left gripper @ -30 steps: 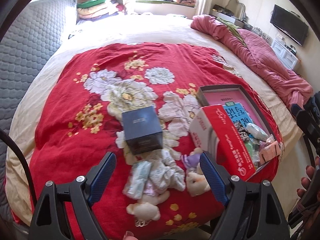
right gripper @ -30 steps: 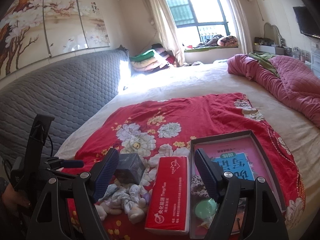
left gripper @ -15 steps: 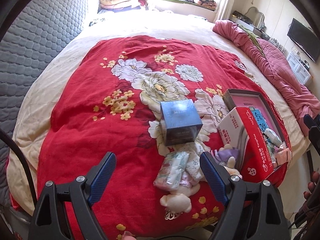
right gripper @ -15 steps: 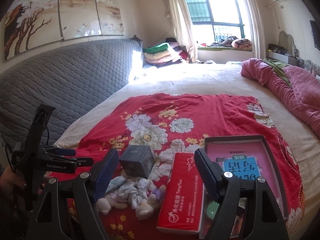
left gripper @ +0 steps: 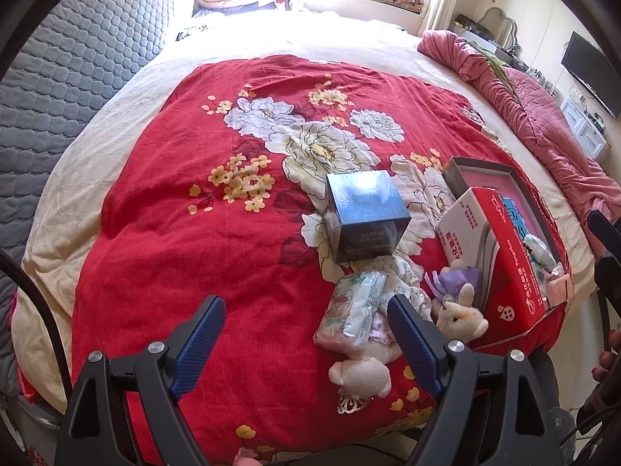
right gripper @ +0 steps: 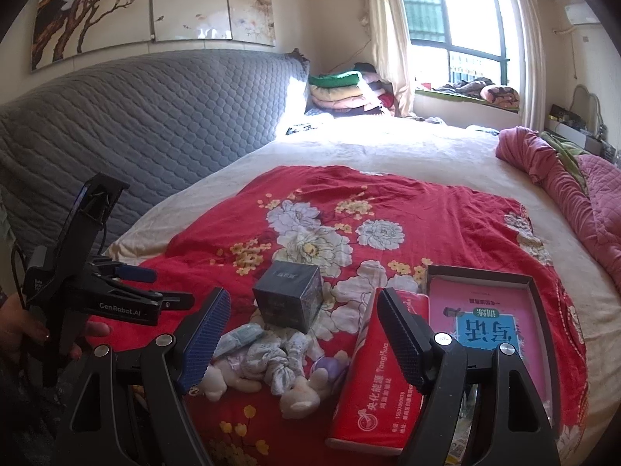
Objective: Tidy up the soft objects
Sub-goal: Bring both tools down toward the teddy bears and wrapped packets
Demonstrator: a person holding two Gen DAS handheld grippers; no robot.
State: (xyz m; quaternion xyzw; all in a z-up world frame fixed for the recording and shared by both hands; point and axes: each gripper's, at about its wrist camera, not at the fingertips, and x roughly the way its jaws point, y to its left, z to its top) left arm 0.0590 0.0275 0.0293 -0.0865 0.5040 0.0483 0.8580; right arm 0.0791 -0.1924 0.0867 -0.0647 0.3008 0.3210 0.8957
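Note:
Soft things lie heaped near the front edge of a red flowered blanket (left gripper: 202, 240): a tissue pack (left gripper: 351, 312), a bunched floral cloth (right gripper: 279, 353), a plush rabbit (left gripper: 462, 316) with a purple dress, and a pale plush toy (left gripper: 361, 376). My left gripper (left gripper: 306, 343) hovers open above the blanket, the tissue pack just inside its right finger. My right gripper (right gripper: 302, 343) is open too, held above the heap with nothing between its fingers. The left gripper (right gripper: 116, 299) also shows at the left of the right wrist view, held by a hand.
A dark blue cube box (left gripper: 365, 215) stands behind the heap. A red tissue carton (left gripper: 500, 260) leans on a grey tray (left gripper: 477, 167) holding a pink and blue book and small items. A grey quilted headboard (right gripper: 155, 128) is left, a pink quilt (left gripper: 543, 116) right.
Both views have swung left: the heap and boxes have slid right in the left wrist view, and the right wrist view has rolled and drawn a little closer to the heap.

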